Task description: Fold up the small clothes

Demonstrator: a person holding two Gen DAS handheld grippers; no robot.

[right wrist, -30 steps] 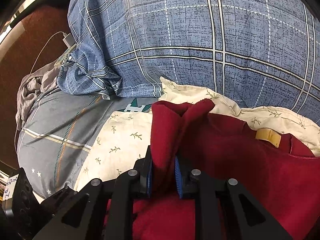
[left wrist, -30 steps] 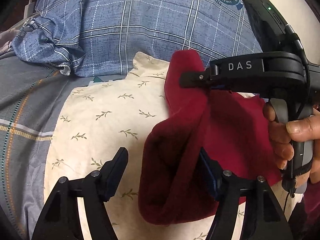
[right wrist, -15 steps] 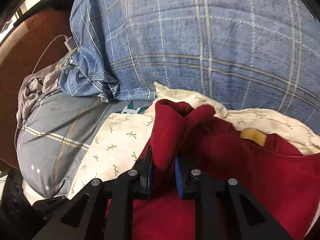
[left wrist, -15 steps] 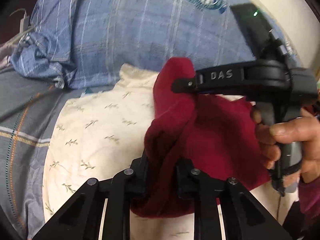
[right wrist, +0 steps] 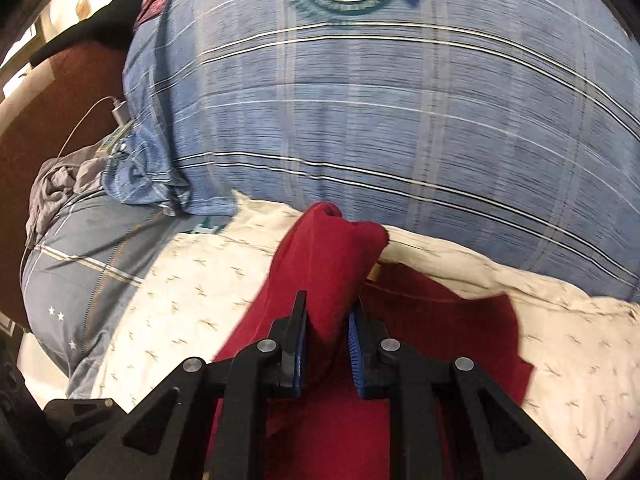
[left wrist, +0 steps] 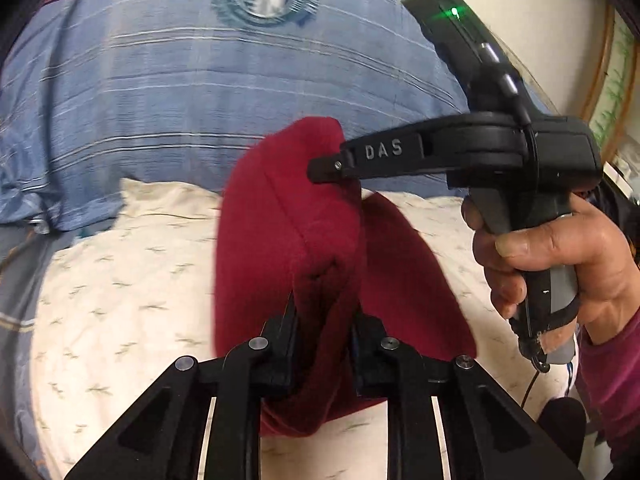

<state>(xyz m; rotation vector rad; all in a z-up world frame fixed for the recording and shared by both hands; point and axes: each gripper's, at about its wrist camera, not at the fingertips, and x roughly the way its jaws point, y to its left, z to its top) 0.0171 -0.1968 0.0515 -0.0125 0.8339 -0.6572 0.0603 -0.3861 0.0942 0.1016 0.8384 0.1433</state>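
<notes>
A dark red fleece garment (left wrist: 280,240) hangs lifted above a cream leaf-print cloth (left wrist: 120,280). My left gripper (left wrist: 323,320) is shut on its lower fold. My right gripper (right wrist: 327,320) is shut on its upper edge; it also shows in the left wrist view (left wrist: 320,170), coming in from the right, held by a hand (left wrist: 560,256). The garment (right wrist: 320,264) rises in a bunched peak in the right wrist view, with the rest spread below and to the right.
A big blue plaid pillow (right wrist: 360,120) with a round crest stands behind. A grey striped bedsheet (right wrist: 88,248) lies left. A white charger and cable (right wrist: 116,110) sit at the far left by crumpled grey cloth (right wrist: 52,188).
My left gripper closed on the garment's lower fold. Both grippers then lifted the garment up off the cream cloth; the views tilted upward.
</notes>
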